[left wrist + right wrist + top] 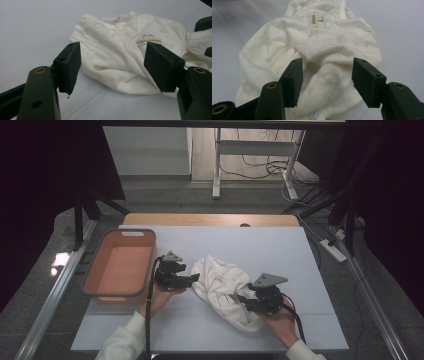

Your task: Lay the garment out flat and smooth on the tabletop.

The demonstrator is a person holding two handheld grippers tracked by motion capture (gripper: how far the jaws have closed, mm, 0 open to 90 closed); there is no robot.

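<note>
Both grippers (192, 279) (239, 297) spread, flanking crumpled white garment (220, 285); orange bin (120, 265) left, apart.

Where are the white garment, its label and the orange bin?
white garment (220, 285): high view, middle of the crumpled cloth.
label (149, 40): left gripper view, on the printed tag.
orange bin (98, 265): high view, left wall.

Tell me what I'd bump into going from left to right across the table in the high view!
Orange basket → left gripper → crumpled white garment → right gripper.
</note>
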